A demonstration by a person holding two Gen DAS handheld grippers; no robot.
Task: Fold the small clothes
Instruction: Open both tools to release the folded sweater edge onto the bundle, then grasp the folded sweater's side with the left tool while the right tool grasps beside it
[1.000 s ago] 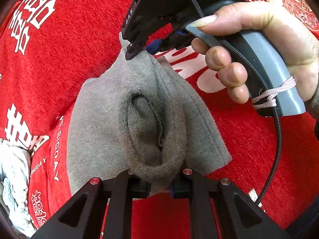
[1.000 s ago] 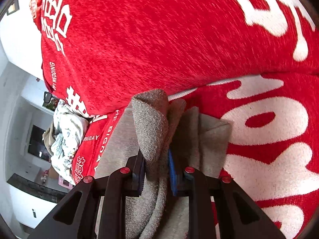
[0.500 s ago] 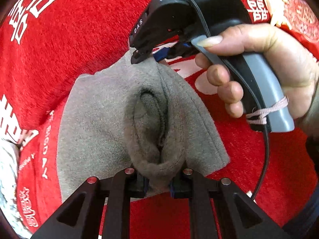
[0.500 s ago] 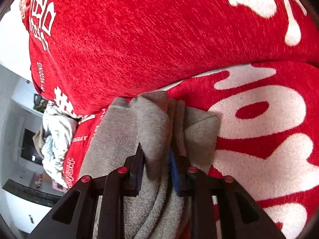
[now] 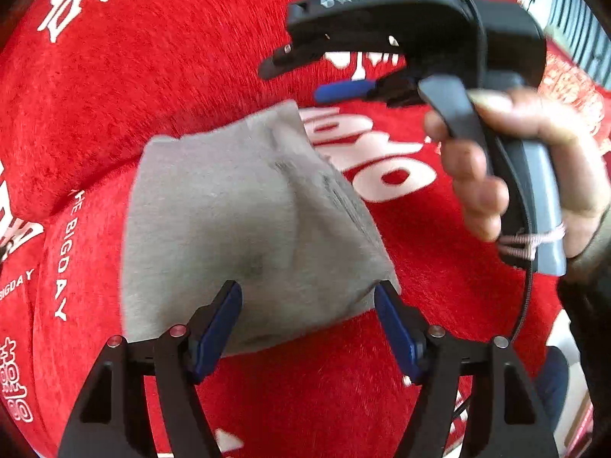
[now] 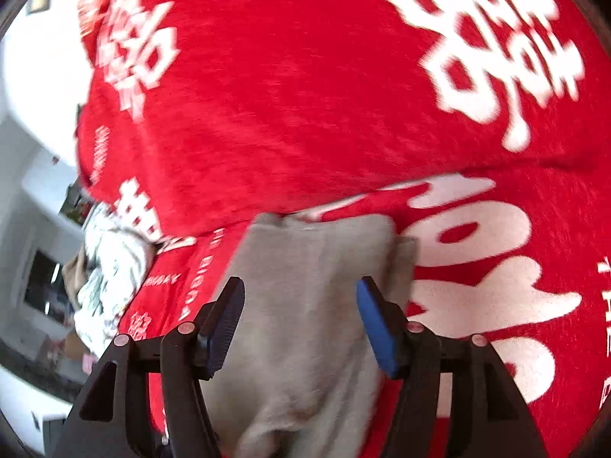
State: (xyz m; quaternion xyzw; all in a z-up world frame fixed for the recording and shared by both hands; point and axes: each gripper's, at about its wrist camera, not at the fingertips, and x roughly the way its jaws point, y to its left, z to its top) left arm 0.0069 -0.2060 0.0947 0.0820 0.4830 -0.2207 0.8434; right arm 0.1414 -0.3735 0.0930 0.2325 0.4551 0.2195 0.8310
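A small grey garment (image 5: pixel 236 210) lies folded on the red blanket (image 5: pixel 152 76). My left gripper (image 5: pixel 307 305) hovers over its near edge, its jaws opening wide; the blue pads press on nothing. My right gripper (image 5: pixel 305 80), held by a hand (image 5: pixel 534 160), hangs above the garment's far corner, its jaws also opening with nothing between them. In the right wrist view the grey garment (image 6: pixel 313 267) lies below the spread fingers of the right gripper (image 6: pixel 299 297), free of both pads.
The red blanket (image 6: pixel 305 95) carries large white characters and rises in a bulge behind the garment. A heap of white patterned clothes (image 6: pixel 110 267) sits at the blanket's left edge. Room furniture shows beyond it.
Both grippers were pinching bunched folds of the grey garment; both have let go, spread their jaws and lifted off. The garment has settled flatter on the blanket.
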